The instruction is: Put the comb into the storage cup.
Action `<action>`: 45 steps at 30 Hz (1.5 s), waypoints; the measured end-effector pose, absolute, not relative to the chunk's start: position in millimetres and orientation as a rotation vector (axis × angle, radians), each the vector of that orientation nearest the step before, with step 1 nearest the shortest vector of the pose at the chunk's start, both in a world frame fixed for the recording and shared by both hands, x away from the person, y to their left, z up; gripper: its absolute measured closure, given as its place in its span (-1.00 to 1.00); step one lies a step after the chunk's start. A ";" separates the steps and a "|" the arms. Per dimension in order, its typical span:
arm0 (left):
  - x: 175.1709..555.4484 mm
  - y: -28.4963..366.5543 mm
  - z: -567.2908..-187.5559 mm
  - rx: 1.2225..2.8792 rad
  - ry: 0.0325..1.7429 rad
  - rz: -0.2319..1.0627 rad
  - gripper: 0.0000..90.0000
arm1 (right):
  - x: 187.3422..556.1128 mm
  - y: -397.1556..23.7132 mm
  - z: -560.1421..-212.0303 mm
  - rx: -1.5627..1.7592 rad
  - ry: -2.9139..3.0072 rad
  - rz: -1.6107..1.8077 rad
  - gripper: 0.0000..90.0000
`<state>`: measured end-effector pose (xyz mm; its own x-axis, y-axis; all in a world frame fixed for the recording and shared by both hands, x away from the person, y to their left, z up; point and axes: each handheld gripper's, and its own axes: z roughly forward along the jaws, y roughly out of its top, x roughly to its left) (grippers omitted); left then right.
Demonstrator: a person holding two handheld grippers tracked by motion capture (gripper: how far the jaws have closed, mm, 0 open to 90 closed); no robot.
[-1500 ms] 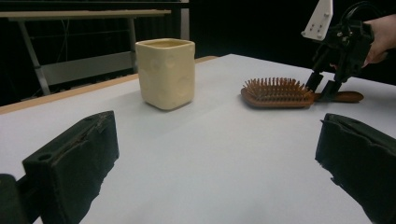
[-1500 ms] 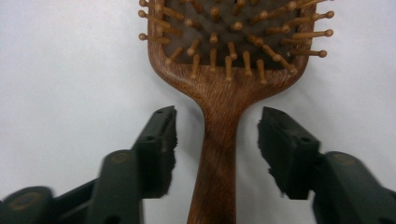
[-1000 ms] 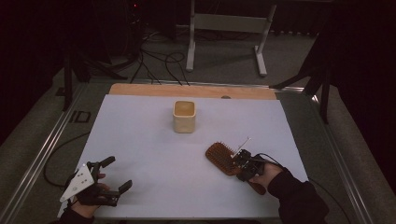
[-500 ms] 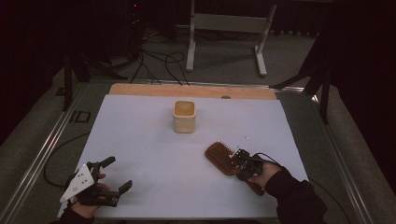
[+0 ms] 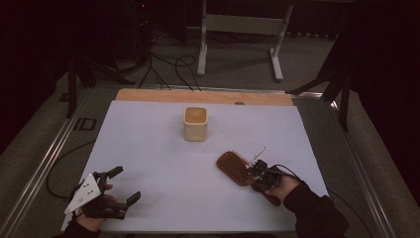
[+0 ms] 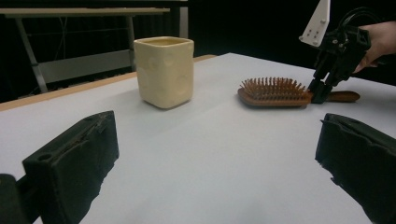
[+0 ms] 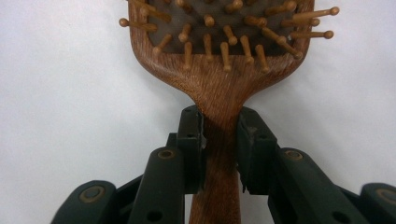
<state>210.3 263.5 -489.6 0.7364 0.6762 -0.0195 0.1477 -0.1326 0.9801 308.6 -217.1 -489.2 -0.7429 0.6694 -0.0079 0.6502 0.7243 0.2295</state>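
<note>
**Right gripper at the neck of a wooden hairbrush**

The right gripper (image 7: 219, 140), seen along its own black jaws in the right gripper view, stood astride the narrow neck of the brown wooden paddle hairbrush with wooden pins (image 7: 219, 60). Its jaws had just been closing, with the neck between them; both pads lay against the sides of the wood, clamped on it just below the point where the head widens. In the high view the right gripper (image 5: 261, 174) sat at the near right of the table, with the hairbrush (image 5: 233, 166) lying flat, pins up, its head pointing away to the left and its handle running back under the hand. The left gripper (image 5: 119, 186) rested at the near left corner, well apart from the brush, its jaws spread wide with nothing between them. Between and beyond the two stood a cream, square-sided ceramic cup (image 5: 195, 124), upright, apart from the brush. The surface was a white sheet (image 5: 148, 148) over the table, with a strip of pale wood (image 5: 148, 95) bare along the far edge. The room behind was dim: grey floor, loose black cables (image 5: 168, 62) and a white metal stand (image 5: 237, 25).
</note>
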 end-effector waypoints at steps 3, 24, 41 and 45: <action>210.5 263.6 -489.5 1.670 0.668 0.518 -1.00 | 307.9 -220.2 -489.5 1.093 2.827 0.366 0.64; 210.8 264.3 -489.6 1.666 0.672 0.515 -1.00 | 302.3 -214.2 -480.6 1.116 2.737 0.641 0.64; 211.9 264.3 -489.6 1.665 0.679 0.512 -1.00 | 285.1 -201.0 -476.8 0.940 2.607 0.904 0.63; 212.6 263.5 -489.7 1.661 0.686 0.502 -1.00 | 280.9 -197.8 -477.3 0.909 2.584 0.975 0.63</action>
